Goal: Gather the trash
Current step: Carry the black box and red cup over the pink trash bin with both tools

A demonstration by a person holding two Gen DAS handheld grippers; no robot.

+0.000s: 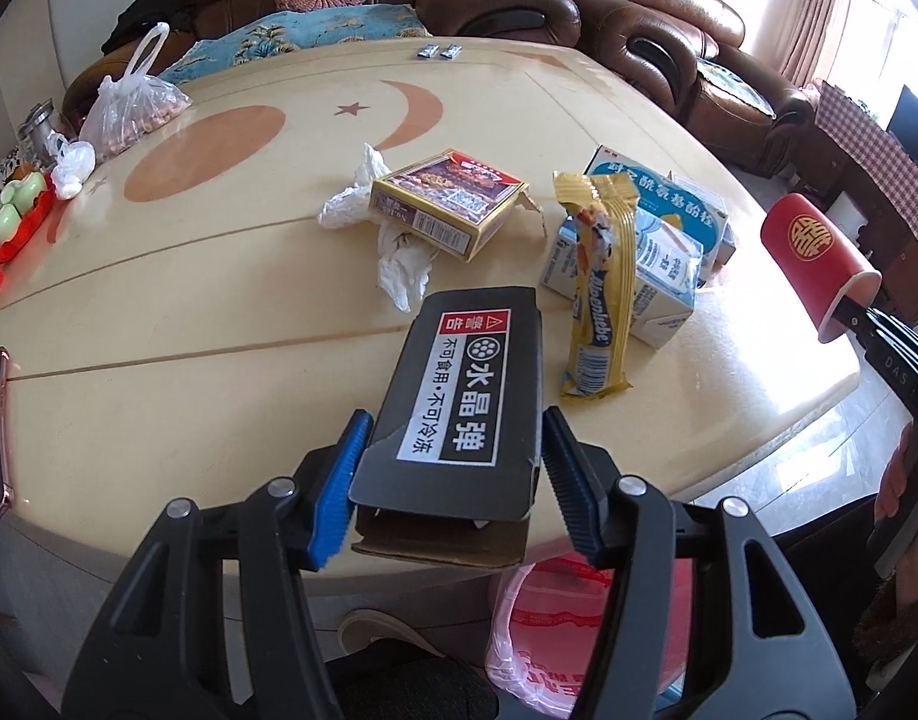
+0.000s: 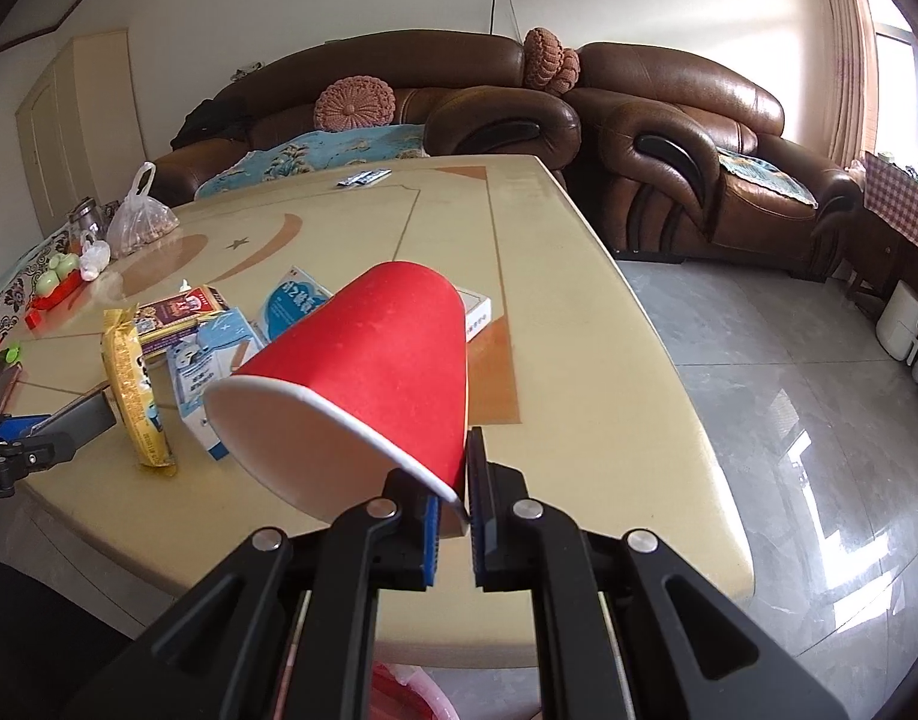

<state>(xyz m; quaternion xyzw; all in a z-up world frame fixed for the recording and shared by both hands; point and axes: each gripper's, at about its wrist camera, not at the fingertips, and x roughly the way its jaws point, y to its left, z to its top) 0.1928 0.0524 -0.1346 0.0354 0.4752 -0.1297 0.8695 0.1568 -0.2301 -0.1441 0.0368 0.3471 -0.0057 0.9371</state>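
The left gripper (image 1: 453,468) clamps a black carton (image 1: 459,396) by its sides above the near edge of the table (image 1: 189,312), while the right gripper (image 2: 453,516), jaws nearly together, pinches the rim of a red paper cup (image 2: 369,372) tilted over the table.

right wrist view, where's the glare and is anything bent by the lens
Right wrist: window light glares off the tiled floor; the table edge bows with fisheye. Left wrist: window corner blown out, sheen on the table, black box sharp.
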